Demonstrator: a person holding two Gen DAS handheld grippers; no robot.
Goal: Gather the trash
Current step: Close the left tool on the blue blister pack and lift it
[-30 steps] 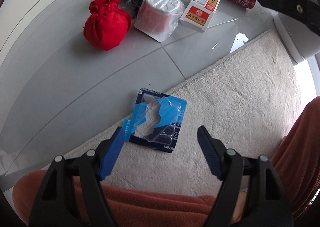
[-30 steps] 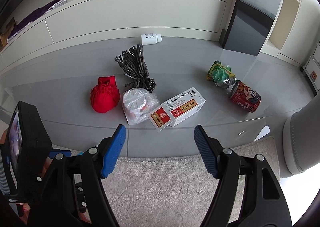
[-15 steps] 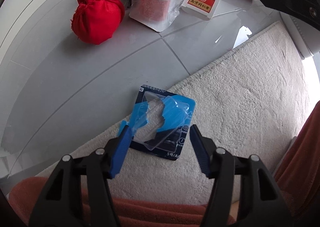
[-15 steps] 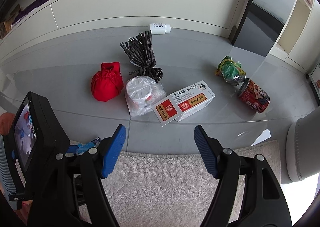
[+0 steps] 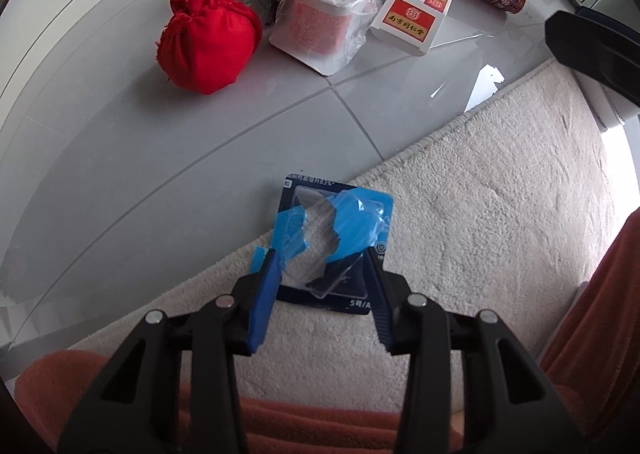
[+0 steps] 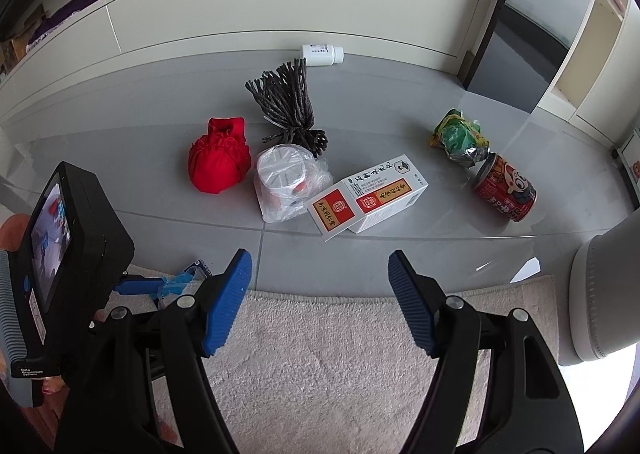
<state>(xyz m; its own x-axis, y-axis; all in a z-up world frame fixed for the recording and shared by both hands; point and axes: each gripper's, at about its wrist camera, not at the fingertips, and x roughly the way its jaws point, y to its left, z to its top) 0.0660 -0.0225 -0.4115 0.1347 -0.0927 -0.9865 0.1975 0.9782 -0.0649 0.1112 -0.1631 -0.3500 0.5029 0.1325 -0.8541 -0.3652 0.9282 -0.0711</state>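
Observation:
A torn blue blister pack lies at the edge of the cream rug, partly over the grey floor. My left gripper points straight down over it. Its jaws are closing, with the pack's clear bubble between the blue pads, which stand at the bubble's sides without squeezing it. In the right wrist view the pack shows beside the left gripper's finger. My right gripper hangs open and empty above the rug's far edge, short of a white-and-red box.
On the floor lie a red cloth pouch, a plastic-wrapped white tub, a dark cord bundle, a white bottle, a green wrapper and a red can. A white rounded object stands at the right. Cabinets line the back.
The left gripper has come down over the blister pack and its jaws have narrowed around it. The right gripper has kept its opening and barely shifted.

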